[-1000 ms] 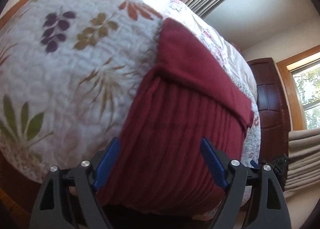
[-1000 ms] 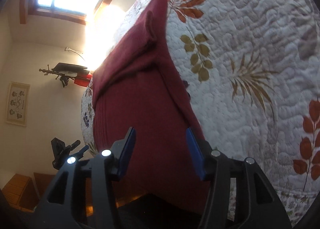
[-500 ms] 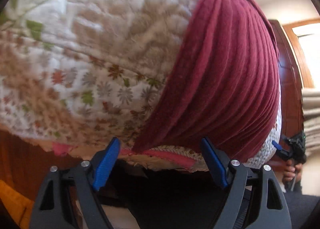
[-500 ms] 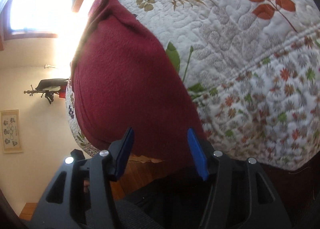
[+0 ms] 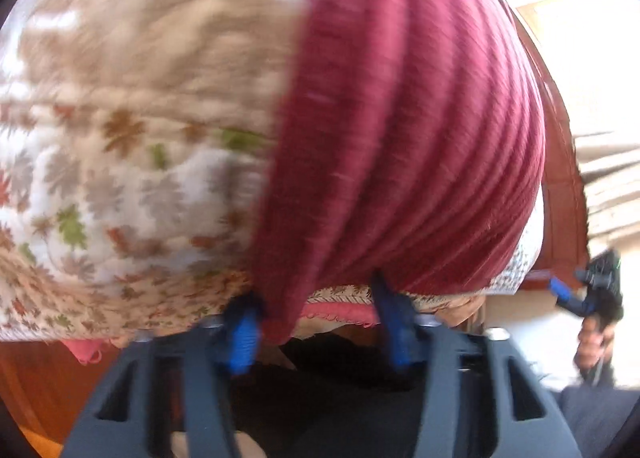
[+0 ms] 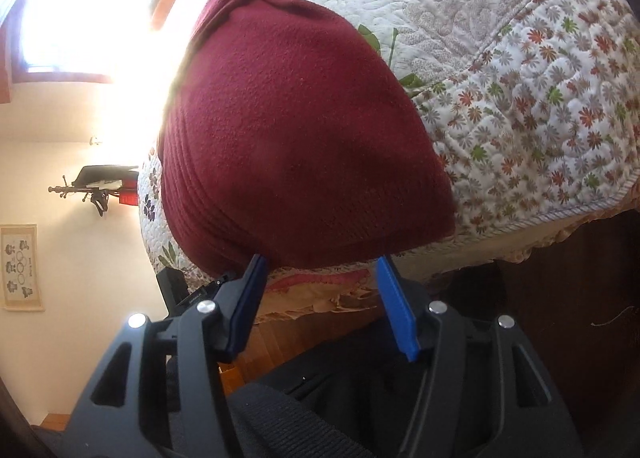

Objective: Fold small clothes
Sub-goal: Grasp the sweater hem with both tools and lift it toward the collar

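Maroon ribbed knit garment (image 6: 304,146) lies on the floral quilt (image 6: 540,70), its hem overhanging the bed edge so I can reach under it. My left gripper (image 5: 316,324) and right gripper (image 6: 320,298) both stand spread at that hem, holding nothing yet.

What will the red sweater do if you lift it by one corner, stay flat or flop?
The red sweater would probably flop and sag: it is soft knit that already follows the curve of the quilt. It likely won't slip much, since both fabrics look fuzzy. A fold may fall open.
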